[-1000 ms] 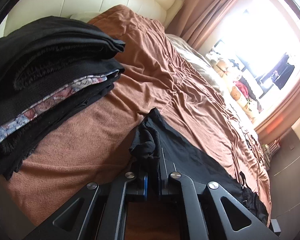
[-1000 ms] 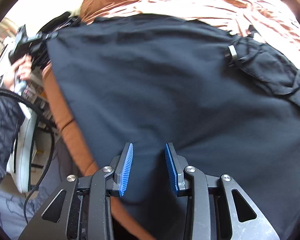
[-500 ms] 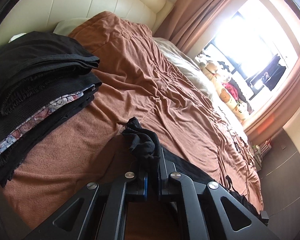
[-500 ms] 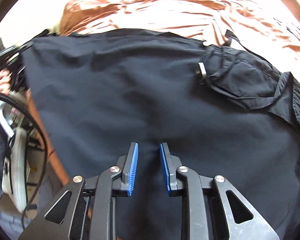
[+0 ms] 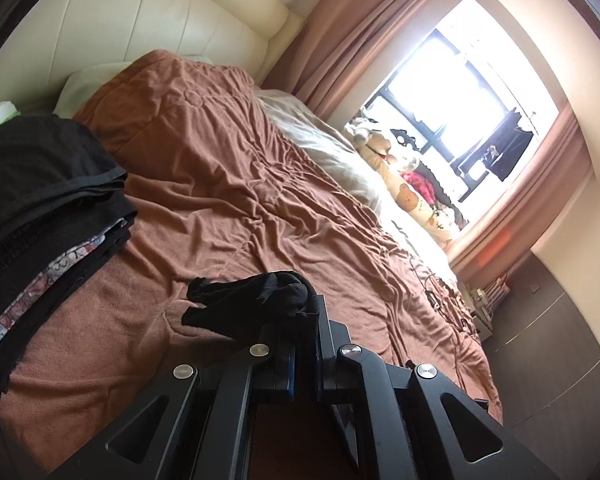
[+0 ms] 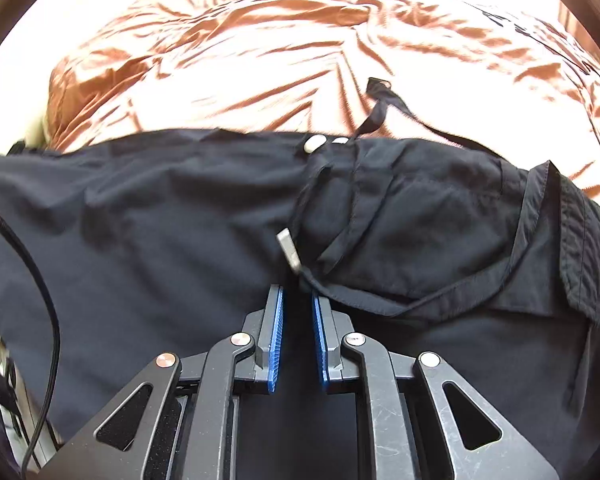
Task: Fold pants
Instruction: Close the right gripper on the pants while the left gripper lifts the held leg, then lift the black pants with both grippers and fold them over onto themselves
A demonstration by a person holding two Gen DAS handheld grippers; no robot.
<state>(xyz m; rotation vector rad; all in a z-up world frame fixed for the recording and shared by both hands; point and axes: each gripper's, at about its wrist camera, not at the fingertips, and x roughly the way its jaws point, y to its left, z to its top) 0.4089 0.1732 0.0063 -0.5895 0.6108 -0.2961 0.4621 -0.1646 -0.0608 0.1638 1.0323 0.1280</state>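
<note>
The black pants [image 6: 180, 240] lie spread across the brown bedspread [image 6: 300, 48], with the waistband, drawstring and a metal toggle [image 6: 289, 249] to the right. My right gripper [image 6: 297, 312] is over the cloth near the toggle, its blue pads [image 6: 277, 340] narrowly apart with dark fabric between them. My left gripper [image 5: 306, 340] is shut on a bunched black end of the pants [image 5: 256, 292], held up above the bedspread [image 5: 220, 184].
A stack of folded dark clothes [image 5: 40, 208] sits at the left of the bed. A cream headboard [image 5: 160, 28] is behind it, and pillows and soft toys [image 5: 412, 196] line the window side. A black cable [image 6: 40, 280] hangs at the bed's left edge.
My left gripper has lifted and carried the pants end up, away from the stack. My right gripper's jaws have narrowed while it moved across the pants toward the waistband.
</note>
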